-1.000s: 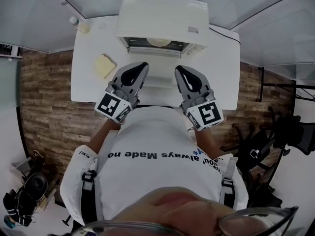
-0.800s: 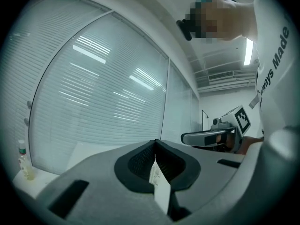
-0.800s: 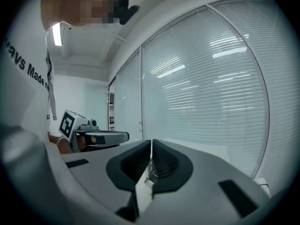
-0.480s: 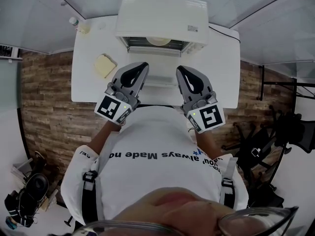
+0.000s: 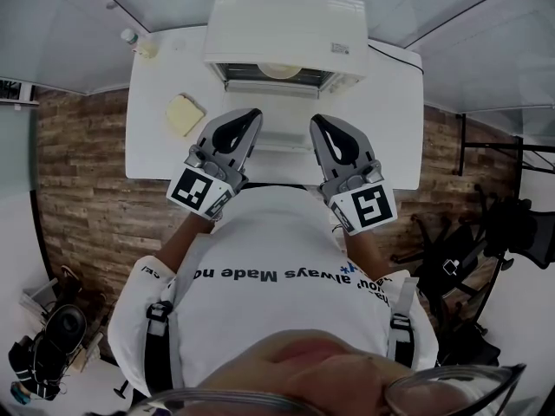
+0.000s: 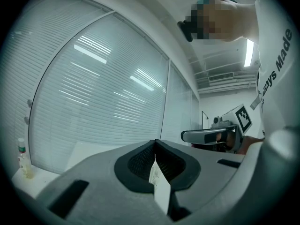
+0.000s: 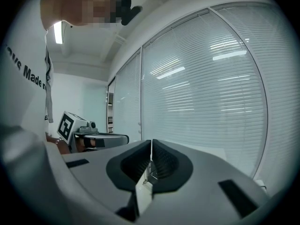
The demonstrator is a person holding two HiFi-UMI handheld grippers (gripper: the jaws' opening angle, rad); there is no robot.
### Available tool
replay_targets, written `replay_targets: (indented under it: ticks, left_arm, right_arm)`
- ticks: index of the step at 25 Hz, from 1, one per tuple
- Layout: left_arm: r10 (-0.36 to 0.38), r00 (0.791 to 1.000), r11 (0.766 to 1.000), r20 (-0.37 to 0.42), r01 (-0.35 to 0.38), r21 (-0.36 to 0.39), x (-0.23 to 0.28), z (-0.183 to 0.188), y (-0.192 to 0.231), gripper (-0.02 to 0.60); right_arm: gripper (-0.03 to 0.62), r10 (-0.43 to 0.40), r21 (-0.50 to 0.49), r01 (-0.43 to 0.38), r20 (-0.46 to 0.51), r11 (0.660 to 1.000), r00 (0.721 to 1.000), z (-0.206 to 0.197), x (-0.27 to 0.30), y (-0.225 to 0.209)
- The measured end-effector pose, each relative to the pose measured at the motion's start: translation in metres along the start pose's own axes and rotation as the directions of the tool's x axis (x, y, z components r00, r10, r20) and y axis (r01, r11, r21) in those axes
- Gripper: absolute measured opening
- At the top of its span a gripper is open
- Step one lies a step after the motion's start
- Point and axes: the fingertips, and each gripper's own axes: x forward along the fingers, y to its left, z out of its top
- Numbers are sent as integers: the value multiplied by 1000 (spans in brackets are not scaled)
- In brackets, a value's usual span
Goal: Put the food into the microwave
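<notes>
A pale yellow slice of food (image 5: 184, 114) lies on the white table (image 5: 395, 111), left of the microwave (image 5: 286, 24). The microwave's door (image 5: 282, 135) hangs open toward me, and a round plate (image 5: 279, 72) shows inside the cavity. My left gripper (image 5: 252, 113) and right gripper (image 5: 314, 120) hover side by side in front of the door, close to my chest, apart from the food. Both are shut with nothing between the jaws, as the left gripper (image 6: 155, 141) and right gripper (image 7: 151, 141) show in their own views.
A small bottle (image 5: 130, 37) stands at the table's far left corner and also appears in the left gripper view as the bottle (image 6: 22, 158). Window blinds fill both gripper views. Wood flooring lies either side of the table; chairs and stands sit at the right.
</notes>
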Motion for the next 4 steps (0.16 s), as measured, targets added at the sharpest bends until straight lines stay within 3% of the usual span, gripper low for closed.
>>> replay_targets:
  ticks: [4]
  left_arm:
    - [0, 1000, 1000, -3, 0, 7, 0, 0, 1, 11]
  right_arm:
    - [17, 1, 0, -1, 2, 1000, 1000, 1, 1, 2]
